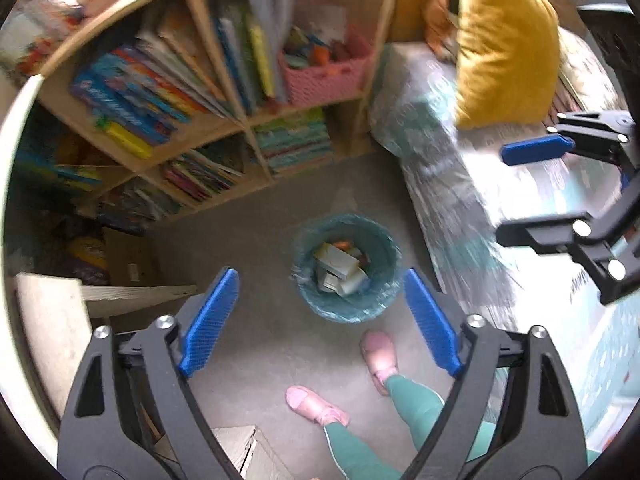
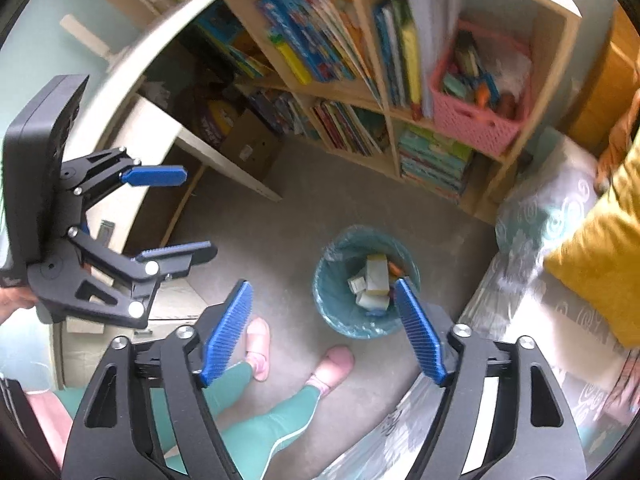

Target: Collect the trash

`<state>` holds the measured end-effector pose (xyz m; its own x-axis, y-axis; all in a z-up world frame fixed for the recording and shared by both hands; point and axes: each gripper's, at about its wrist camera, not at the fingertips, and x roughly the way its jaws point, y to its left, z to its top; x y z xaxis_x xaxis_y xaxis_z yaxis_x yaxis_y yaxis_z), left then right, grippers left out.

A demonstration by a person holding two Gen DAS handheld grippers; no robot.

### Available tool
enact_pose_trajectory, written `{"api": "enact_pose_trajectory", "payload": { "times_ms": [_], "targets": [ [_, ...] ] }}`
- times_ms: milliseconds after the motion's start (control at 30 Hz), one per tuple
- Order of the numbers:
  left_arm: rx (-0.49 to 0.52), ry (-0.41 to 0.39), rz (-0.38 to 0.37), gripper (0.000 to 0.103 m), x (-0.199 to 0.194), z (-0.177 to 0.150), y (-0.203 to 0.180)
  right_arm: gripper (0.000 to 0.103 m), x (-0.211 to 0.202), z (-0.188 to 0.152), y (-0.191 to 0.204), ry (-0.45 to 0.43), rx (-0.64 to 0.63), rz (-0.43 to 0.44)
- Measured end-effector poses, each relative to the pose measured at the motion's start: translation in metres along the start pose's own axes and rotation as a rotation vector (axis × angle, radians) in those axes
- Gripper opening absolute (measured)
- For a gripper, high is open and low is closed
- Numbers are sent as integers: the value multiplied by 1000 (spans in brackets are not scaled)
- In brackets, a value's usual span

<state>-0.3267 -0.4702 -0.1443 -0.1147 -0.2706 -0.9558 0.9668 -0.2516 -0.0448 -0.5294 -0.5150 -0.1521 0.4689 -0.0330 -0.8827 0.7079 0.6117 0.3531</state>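
Note:
A round bin with a teal liner point(image 1: 316, 304) stands on the grey floor, with several cartons and wrappers point(image 1: 339, 267) lying inside it. My left gripper point(image 1: 320, 278) hangs high above the bin, pointing down, open and holding nothing. The right gripper point(image 1: 502, 194) shows at the right edge of the left wrist view, also open. In the right wrist view the bin point(image 2: 340, 318) and its trash point(image 2: 376, 276) lie below my right gripper point(image 2: 323, 286), whose blue pads stand wide apart with nothing between them. The left gripper point(image 2: 196, 210) is to its left, open.
A wooden shelf unit point(image 1: 244, 124) full of books holds a pink basket point(image 1: 328, 76). A bed point(image 1: 448, 184) with a yellow pillow point(image 1: 504, 48) is on the right. A person's legs in green trousers and pink slippers point(image 1: 380, 356) stand by the bin. A cardboard box point(image 1: 128, 260) is at left.

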Motion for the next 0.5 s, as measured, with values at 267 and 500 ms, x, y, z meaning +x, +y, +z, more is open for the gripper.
{"api": "enact_pose_trajectory", "payload": {
  "times_ms": [267,500],
  "targets": [
    [-172,-79,90,96,-48,-17,52,89,-16,43,36,-36,-62,23],
    [-310,-113,132,96,-82,-46,92,89,-22,84,83,-52,-189,48]
  ]
}}
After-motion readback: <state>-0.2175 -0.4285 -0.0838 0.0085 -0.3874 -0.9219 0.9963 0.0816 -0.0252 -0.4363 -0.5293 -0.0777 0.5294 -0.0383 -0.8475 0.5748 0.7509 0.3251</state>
